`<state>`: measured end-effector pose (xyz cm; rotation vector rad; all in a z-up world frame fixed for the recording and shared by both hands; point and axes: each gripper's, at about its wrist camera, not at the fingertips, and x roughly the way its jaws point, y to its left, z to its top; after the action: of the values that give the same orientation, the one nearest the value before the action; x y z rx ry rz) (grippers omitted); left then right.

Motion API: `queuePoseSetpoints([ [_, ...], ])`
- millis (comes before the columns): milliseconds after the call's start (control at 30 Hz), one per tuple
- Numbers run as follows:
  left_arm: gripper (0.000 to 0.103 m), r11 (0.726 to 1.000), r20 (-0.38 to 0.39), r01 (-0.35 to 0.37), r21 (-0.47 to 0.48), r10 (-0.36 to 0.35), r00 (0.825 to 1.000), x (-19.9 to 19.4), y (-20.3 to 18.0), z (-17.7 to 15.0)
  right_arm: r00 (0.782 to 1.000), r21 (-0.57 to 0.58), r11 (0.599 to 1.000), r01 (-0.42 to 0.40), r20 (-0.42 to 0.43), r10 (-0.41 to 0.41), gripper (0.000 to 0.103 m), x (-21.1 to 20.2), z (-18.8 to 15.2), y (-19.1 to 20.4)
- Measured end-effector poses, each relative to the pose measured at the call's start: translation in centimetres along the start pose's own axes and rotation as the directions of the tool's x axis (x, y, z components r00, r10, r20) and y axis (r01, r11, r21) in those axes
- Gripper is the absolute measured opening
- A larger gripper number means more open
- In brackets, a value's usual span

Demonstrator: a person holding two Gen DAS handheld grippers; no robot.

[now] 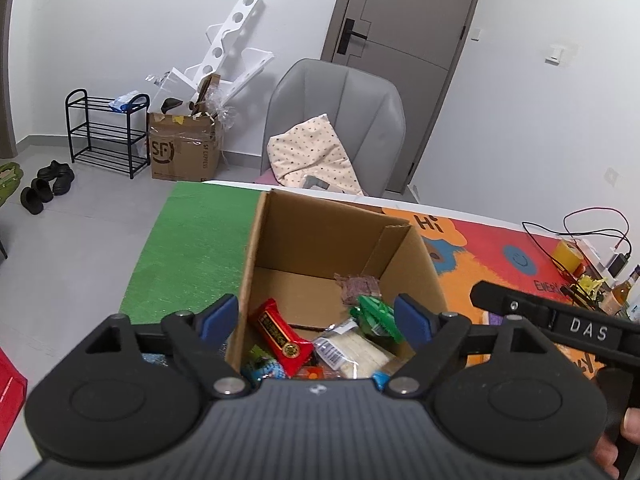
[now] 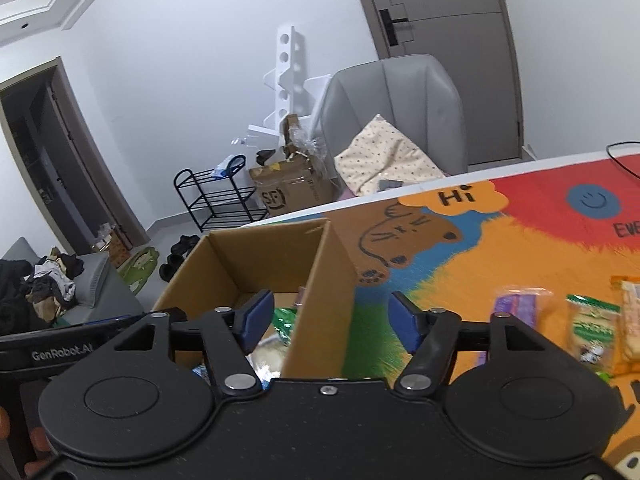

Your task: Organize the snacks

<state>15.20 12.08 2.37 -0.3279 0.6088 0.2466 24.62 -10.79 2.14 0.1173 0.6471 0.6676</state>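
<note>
An open cardboard box (image 1: 276,240) stands on the table and holds several snacks: a red packet (image 1: 282,334), a green packet (image 1: 376,314), a clear white-filled packet (image 1: 354,350) and a brown packet (image 1: 360,286). My left gripper (image 1: 316,316) is open and empty above the box's near side. My right gripper (image 2: 330,318) is open and empty, straddling the box's right wall (image 2: 320,280). On the mat right of it lie a purple packet (image 2: 518,306), a green-white packet (image 2: 592,330) and an orange packet (image 2: 630,320).
A colourful cartoon mat (image 2: 520,240) and a green mat (image 1: 192,248) cover the table. A grey chair (image 1: 340,120) with a dotted cushion stands behind it. Cables, a yellow container (image 1: 566,254) and bottles sit at the far right.
</note>
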Motion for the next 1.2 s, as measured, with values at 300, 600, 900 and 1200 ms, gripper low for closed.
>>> queuePoseSetpoints([
  [300,0.090,0.999,-0.010,0.036,0.024,-0.036,0.999,0.2,-2.1,-0.6,0.999,0.057,0.998,0.020,0.025,-0.022,0.086,-2.2,-0.8,-2.9],
  [600,0.091,0.995,-0.030,0.072,0.062,-0.070,0.997,0.8,-5.7,-1.4,0.996,0.087,0.993,0.082,0.037,-0.085,0.098,-4.3,-1.2,-6.4],
  [900,0.091,0.989,-0.040,0.113,0.098,-0.110,0.993,0.8,-9.0,-1.9,0.988,0.105,0.985,0.139,0.052,-0.145,0.103,-6.3,-1.5,-9.0],
  [1200,0.092,0.980,-0.050,0.150,0.133,-0.144,0.988,1.0,-11.9,-2.2,0.977,0.128,0.973,0.192,0.070,-0.202,0.103,-8.6,-1.8,-11.1],
])
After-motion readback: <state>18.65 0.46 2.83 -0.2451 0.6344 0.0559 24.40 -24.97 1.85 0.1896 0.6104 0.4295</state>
